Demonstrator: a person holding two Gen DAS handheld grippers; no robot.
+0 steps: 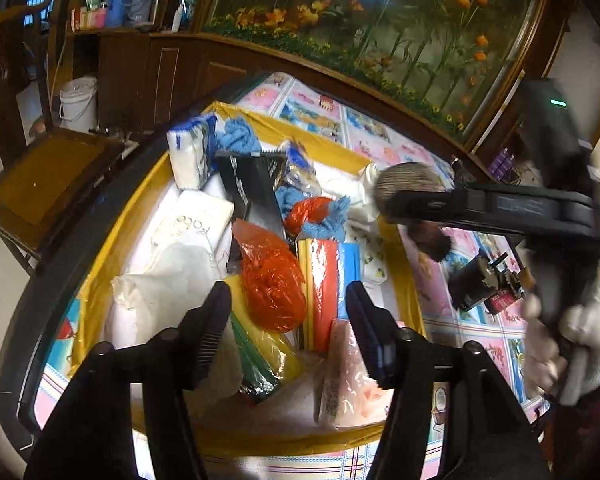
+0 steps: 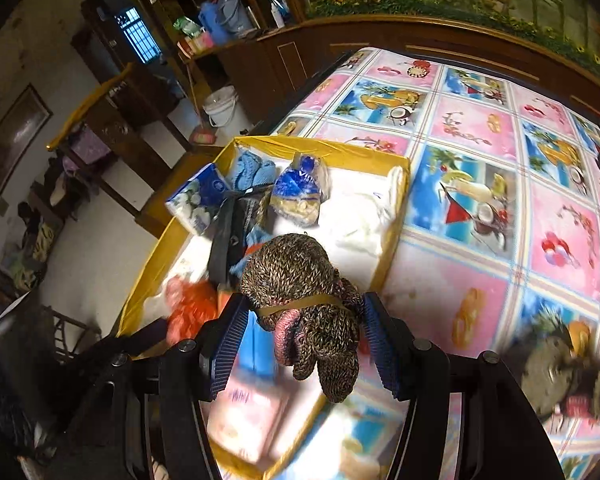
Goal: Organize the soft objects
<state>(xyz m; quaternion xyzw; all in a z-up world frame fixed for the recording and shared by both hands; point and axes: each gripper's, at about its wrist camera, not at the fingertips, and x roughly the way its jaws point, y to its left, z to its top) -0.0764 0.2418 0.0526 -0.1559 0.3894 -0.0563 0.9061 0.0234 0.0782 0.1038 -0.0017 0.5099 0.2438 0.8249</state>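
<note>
A yellow-lined box (image 1: 156,184) on the patterned tablecloth holds several soft things: tissue packs (image 1: 190,152), orange plastic bags (image 1: 274,284), blue cloth (image 1: 236,136), white cloth. My left gripper (image 1: 286,320) is open and empty, low over the near end of the box. My right gripper (image 2: 302,320) is shut on a bundle of brown knitted gloves (image 2: 300,280) tied with a rubber band, held above the box's right rim (image 2: 396,216). In the left wrist view the same bundle (image 1: 408,184) shows at the right gripper's tip.
A second knitted bundle (image 2: 568,372) lies on the tablecloth (image 2: 480,128) to the right. A small dark device (image 1: 484,280) lies there too. A wooden chair (image 1: 48,184) and white bucket (image 1: 78,102) stand left of the table. A wooden cabinet runs along the back.
</note>
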